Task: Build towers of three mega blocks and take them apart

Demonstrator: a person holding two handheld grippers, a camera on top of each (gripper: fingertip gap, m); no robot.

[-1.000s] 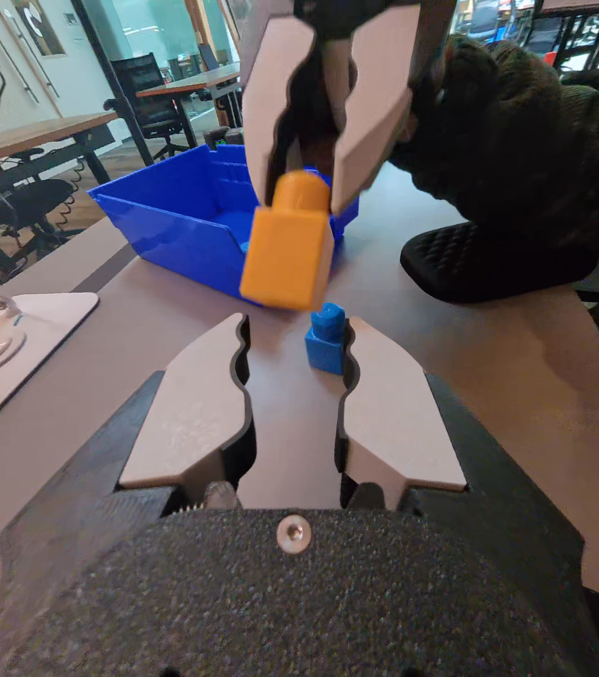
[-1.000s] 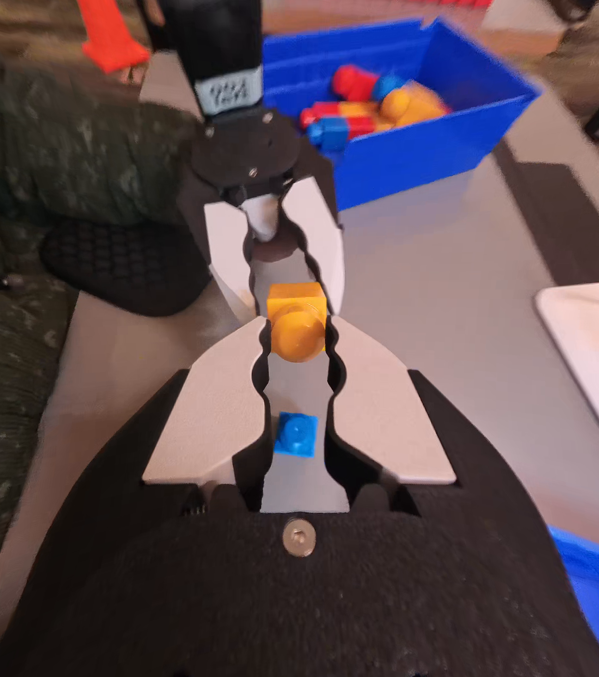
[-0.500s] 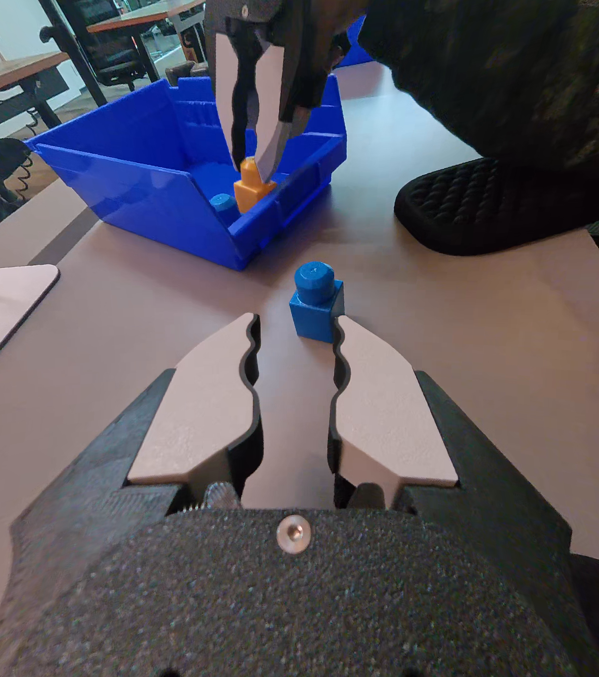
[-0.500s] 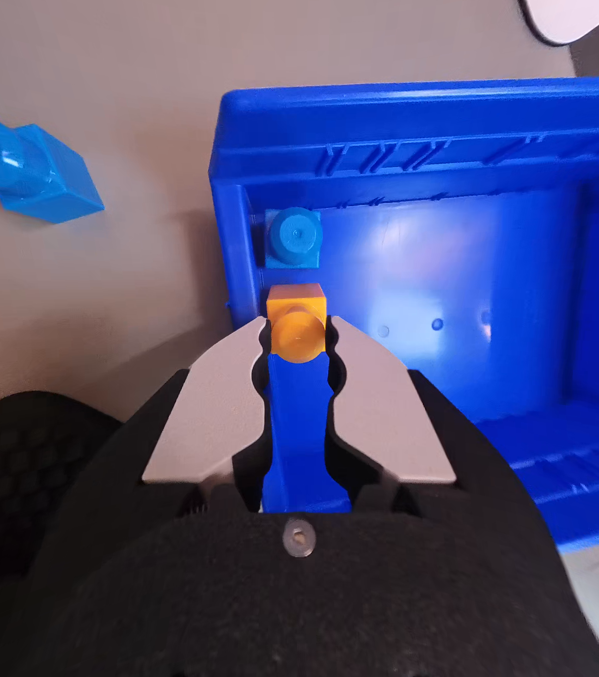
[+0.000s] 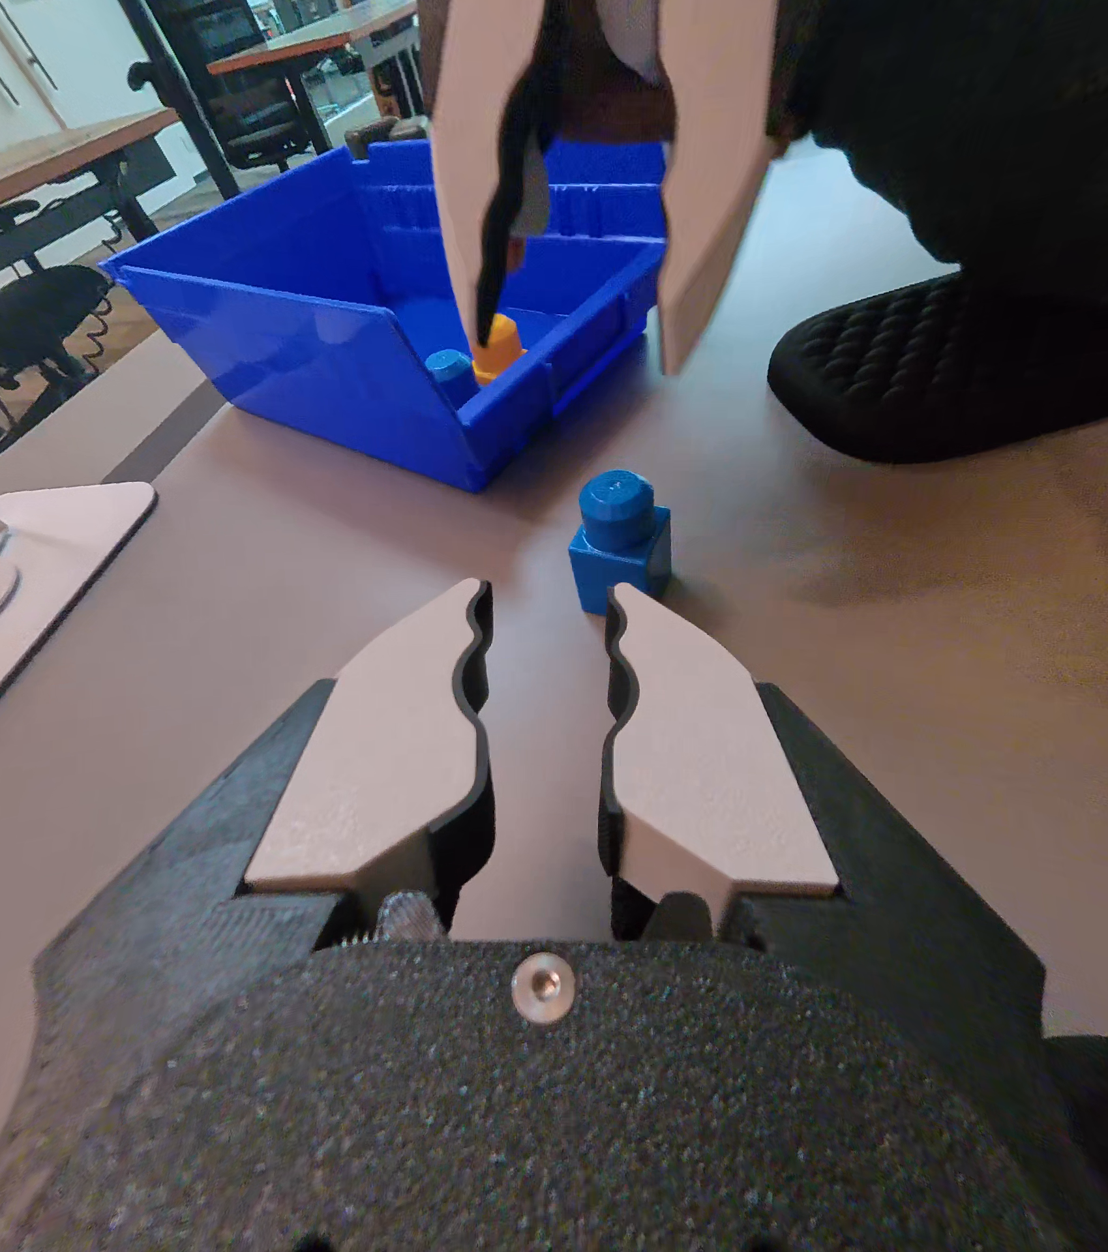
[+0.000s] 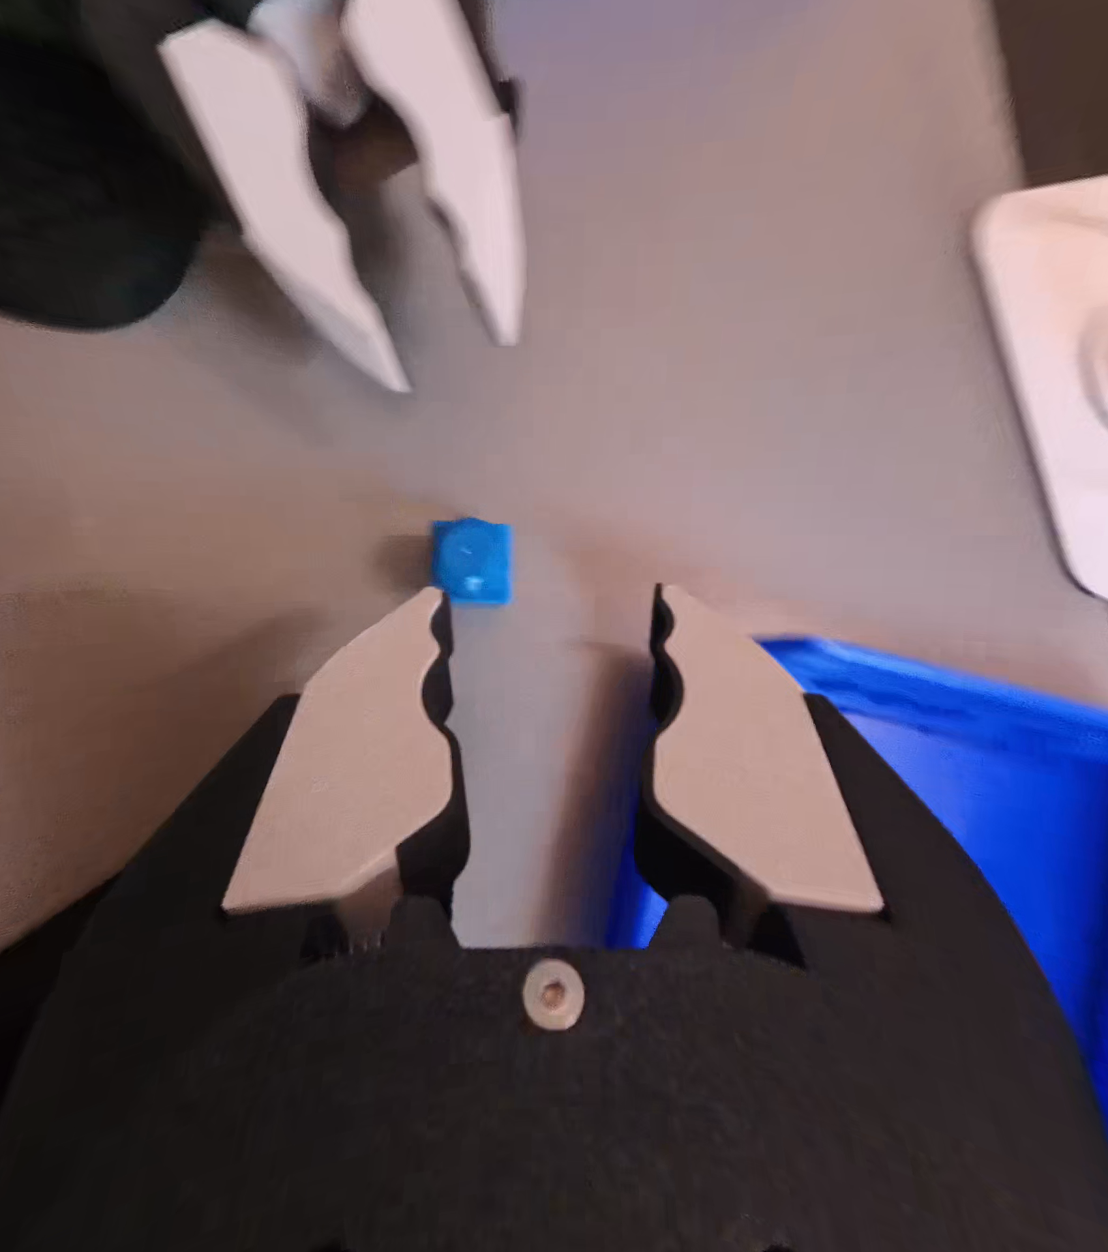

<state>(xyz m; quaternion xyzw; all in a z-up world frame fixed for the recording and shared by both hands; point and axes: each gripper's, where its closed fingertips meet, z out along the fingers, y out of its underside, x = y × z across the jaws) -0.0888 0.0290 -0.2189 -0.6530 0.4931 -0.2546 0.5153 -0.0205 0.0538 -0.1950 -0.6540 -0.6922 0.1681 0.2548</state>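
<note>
A single blue block [image 5: 619,542] stands upright on the table, just ahead of my left gripper's right fingertip; it also shows in the right wrist view [image 6: 473,562]. My left gripper [image 5: 547,599] is open and empty, low over the table. My right gripper [image 6: 547,595] is open and empty, looking down on the blue block, which lies just beyond its left fingertip. In the left wrist view the right gripper [image 5: 578,352] hangs above the blue bin's near corner. An orange block [image 5: 497,349] and another blue block [image 5: 449,369] sit inside the blue bin [image 5: 334,339].
The bin's rim [image 6: 1012,732] shows at the lower right of the right wrist view. A white flat base [image 5: 29,555] lies at the left. A black padded rest [image 5: 944,366] and a dark sleeve are at the back right. The left gripper [image 6: 451,362] faces mine. Across from one pair of fingers to the other is roughly 9 cm. Between my left fingertips and the single blue block [image 5: 619,542] there is roughly 5 cm.
My right gripper has let go of the orange block inside the bin, opened, and swung back over the table above the lone blue block. The left gripper has barely moved.
</note>
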